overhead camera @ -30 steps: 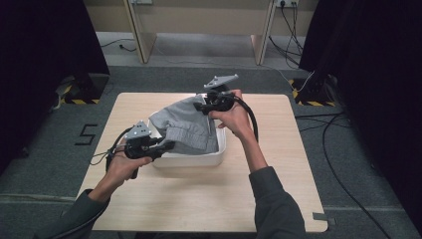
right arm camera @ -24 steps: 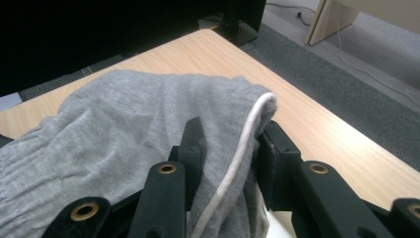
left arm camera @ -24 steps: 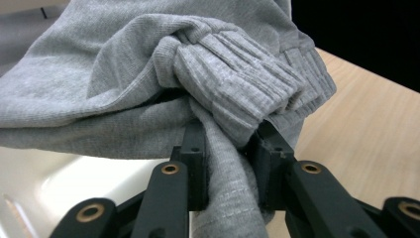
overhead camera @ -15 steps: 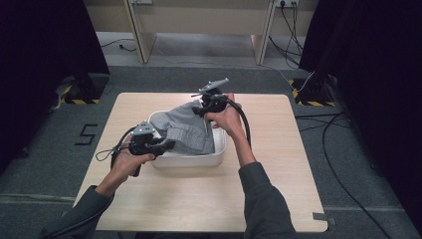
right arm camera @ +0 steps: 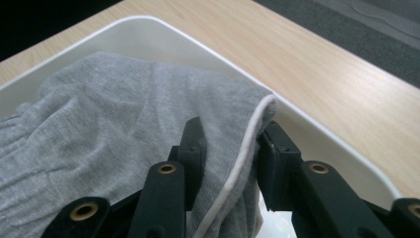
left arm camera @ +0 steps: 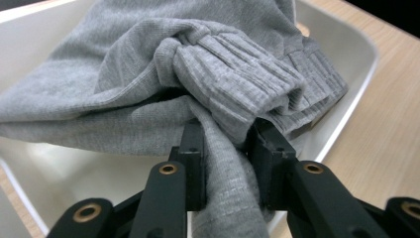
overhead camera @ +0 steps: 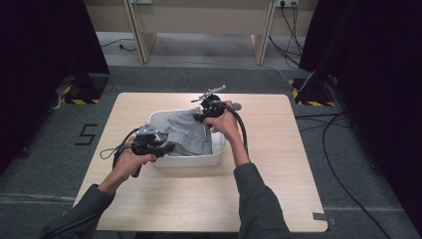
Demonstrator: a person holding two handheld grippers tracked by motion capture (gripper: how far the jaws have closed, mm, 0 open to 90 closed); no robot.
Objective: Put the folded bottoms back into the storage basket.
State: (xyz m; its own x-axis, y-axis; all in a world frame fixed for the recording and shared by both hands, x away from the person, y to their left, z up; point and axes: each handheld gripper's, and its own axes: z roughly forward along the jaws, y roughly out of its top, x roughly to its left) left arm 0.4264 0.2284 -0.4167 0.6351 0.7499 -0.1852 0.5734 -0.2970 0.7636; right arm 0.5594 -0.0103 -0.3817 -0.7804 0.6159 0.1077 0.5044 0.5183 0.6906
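The grey garment [overhead camera: 186, 135] lay folded in the white tub [overhead camera: 214, 158] at the table's [overhead camera: 278, 199] centre. The left gripper [overhead camera: 166, 148] pinched its ribbed cuff at the tub's seven o'clock corner; the right gripper [overhead camera: 199, 117] clamped a white-seamed edge at one o'clock (likely to keep the cloth spread while settling it inside).

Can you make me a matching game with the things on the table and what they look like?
Things:
1. garment
2. tub
3. table
4. left tool

Descriptions:
A. white, with the cloth lying in it
B. light wood
C. black jaws pinching a ribbed cuff
D. grey and soft, held at two ends

Pairs: 1-D, 2-A, 3-B, 4-C
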